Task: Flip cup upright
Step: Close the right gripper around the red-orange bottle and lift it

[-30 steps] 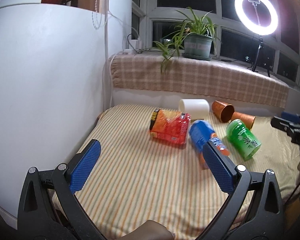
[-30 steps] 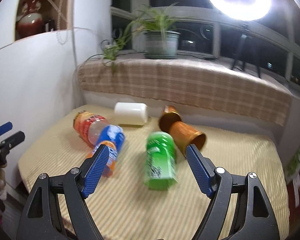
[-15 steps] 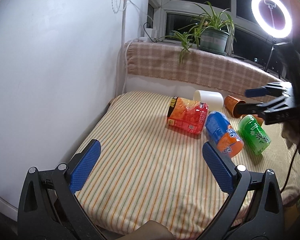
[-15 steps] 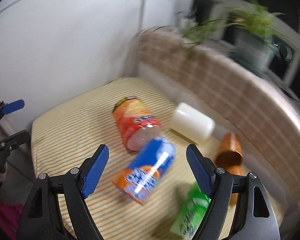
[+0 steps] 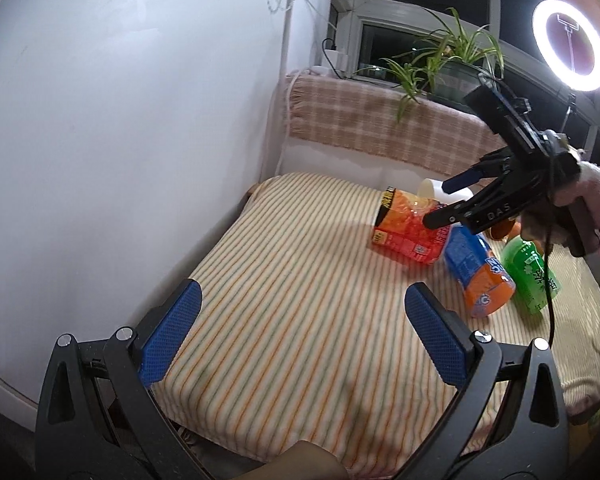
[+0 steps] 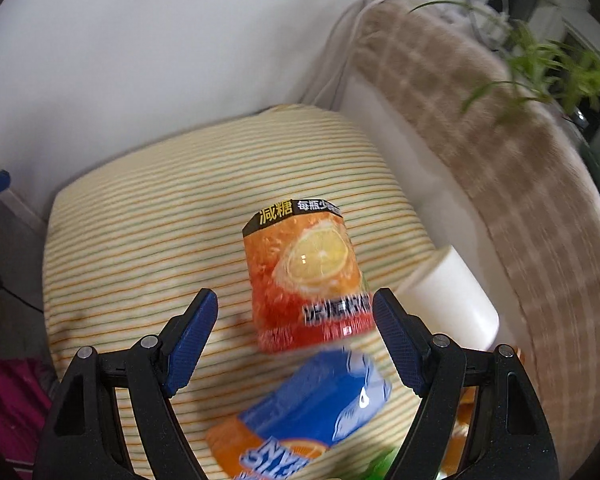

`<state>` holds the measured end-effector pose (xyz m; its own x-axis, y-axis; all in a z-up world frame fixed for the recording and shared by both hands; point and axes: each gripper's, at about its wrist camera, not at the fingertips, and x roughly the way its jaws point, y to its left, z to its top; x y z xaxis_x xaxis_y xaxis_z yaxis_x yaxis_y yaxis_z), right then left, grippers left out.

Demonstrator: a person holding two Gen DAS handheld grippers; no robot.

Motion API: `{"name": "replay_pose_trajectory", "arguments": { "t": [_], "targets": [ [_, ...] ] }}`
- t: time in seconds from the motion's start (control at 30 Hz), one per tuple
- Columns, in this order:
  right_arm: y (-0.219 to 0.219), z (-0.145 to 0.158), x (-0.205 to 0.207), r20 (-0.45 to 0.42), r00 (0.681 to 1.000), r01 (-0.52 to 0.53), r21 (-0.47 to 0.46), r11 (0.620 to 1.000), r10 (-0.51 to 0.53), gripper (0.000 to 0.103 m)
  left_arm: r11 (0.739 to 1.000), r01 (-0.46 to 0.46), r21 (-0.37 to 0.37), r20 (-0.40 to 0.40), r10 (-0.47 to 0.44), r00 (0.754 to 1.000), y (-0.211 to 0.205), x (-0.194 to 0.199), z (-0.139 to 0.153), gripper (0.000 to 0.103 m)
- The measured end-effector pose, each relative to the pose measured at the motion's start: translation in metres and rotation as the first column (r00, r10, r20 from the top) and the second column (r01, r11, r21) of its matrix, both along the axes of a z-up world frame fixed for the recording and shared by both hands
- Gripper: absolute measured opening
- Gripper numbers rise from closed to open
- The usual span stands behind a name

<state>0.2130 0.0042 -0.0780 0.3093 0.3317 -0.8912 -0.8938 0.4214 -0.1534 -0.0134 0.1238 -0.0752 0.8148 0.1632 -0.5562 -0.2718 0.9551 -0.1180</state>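
Observation:
Several cups lie on their sides on a striped cushion (image 5: 300,312): an orange-red lemon-print cup (image 6: 312,280) (image 5: 408,228), a blue-and-orange cup (image 6: 308,412) (image 5: 476,272), a green cup (image 5: 532,276), a white cup (image 6: 452,300) (image 5: 432,190) and a brown cup (image 5: 504,230), mostly hidden. My right gripper (image 6: 296,336) is open, hovering above the orange-red cup with its fingers either side of the cup's near end; it also shows in the left wrist view (image 5: 444,200). My left gripper (image 5: 300,336) is open and empty over the cushion's front.
A white wall (image 5: 120,140) runs along the left. A checked cloth (image 5: 380,128) covers the sill behind, with a potted plant (image 5: 448,64) and a ring light (image 5: 568,46). The cushion's front edge drops off near the left gripper.
My right gripper has swung left and down over the cups, now above the orange-red cup. The left gripper has drawn back and turned left a little. Both stay open.

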Motion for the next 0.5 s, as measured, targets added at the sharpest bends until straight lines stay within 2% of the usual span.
{"name": "replay_pose_trajectory", "arguments": {
  "t": [0.13,0.5],
  "targets": [
    [0.018,-0.016,0.009,-0.033,0.999,-0.03,-0.075,0.997,0.027,0.08,1.0,-0.006,-0.006,-0.002,0.006,1.0,0.005,-0.001,-0.002,0.103],
    [0.038,-0.04,0.03,0.01,0.998,-0.062,-0.234,0.97,0.067,0.08,1.0,-0.017,-0.014,0.0,0.017,1.0,0.01,-0.004,-0.003,0.103]
  ]
}}
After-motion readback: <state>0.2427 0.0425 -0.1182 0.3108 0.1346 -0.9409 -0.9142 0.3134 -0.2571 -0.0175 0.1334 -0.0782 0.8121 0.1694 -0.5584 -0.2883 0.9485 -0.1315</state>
